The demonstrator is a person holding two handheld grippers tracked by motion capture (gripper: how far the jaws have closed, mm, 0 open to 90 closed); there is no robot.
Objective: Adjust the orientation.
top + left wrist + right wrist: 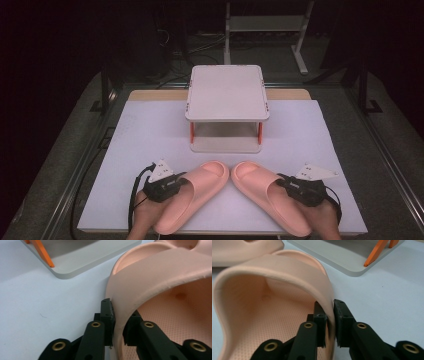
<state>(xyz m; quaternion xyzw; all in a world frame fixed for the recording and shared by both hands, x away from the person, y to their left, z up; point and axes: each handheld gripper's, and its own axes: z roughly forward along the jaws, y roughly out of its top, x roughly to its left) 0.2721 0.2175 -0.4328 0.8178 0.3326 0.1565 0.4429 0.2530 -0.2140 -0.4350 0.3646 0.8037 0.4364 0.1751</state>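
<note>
Two pink slide sandals lie toe to toe near the table's front edge. The left sandal (192,195) has my left gripper (167,187) shut on the outer side of its strap (150,277), one jaw outside and one inside. The right sandal (270,195) is held the same way: my right gripper (297,189) is shut on the outer wall of its strap (294,272). In the left gripper view that gripper (118,322) pinches the strap wall. In the right gripper view its gripper (330,320) squeezes the thin pink edge.
A small two-tier white shelf rack (227,92) with orange posts (191,131) stands at the table's middle back, its lower tier (82,262) just ahead of the sandals. The white table cover (145,130) spreads to both sides. Dark floor and a metal frame (265,22) lie beyond.
</note>
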